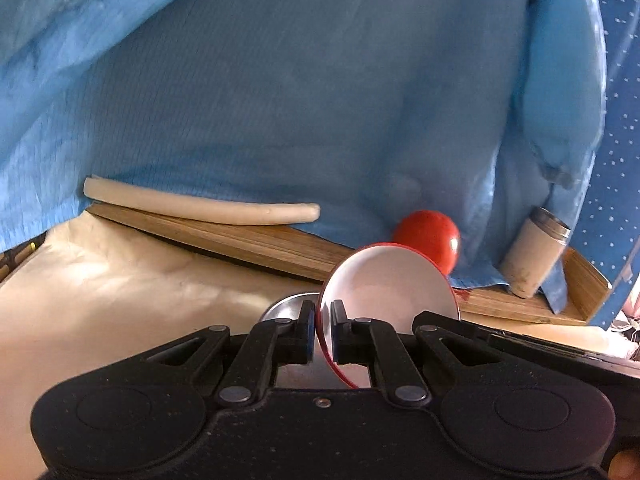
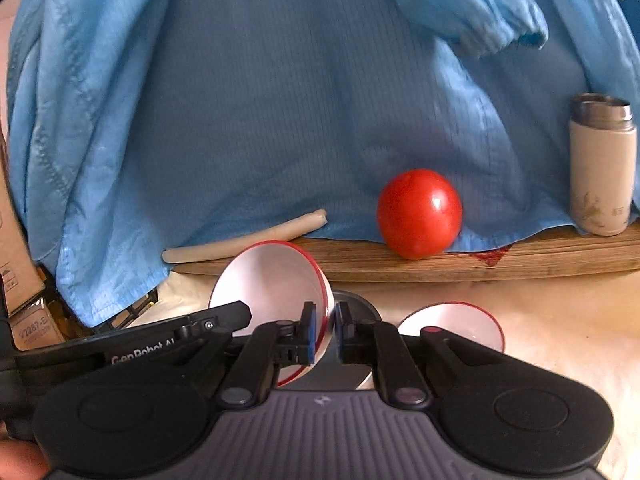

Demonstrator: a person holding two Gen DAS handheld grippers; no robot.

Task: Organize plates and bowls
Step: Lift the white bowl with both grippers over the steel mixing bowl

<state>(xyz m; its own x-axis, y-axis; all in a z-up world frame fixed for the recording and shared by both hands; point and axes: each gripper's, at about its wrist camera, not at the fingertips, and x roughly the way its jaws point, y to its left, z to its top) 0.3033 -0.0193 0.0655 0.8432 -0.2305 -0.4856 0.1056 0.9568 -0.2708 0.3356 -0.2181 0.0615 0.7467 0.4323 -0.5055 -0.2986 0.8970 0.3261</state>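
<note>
A white bowl with a red rim (image 1: 388,280) is tilted up off the cream table cover, its inside facing the camera. My left gripper (image 1: 323,334) is shut on the bowl's left rim. In the right wrist view my right gripper (image 2: 325,330) is shut on the right rim of a white red-rimmed bowl (image 2: 272,280), which looks like the same one. The left gripper's black body (image 2: 180,332) reaches in at that bowl's left side. A second red-rimmed bowl (image 2: 452,320) sits on the table to the right. A metal dish (image 1: 280,308) lies just behind and under the fingers.
A red ball (image 2: 419,214) rests on a wooden board (image 2: 400,268) at the back. A cream flask (image 2: 602,168) stands at the board's right and a pale rod (image 1: 200,204) lies at its left. Blue cloth (image 2: 280,100) hangs behind. Cardboard boxes (image 2: 20,272) stand at the far left.
</note>
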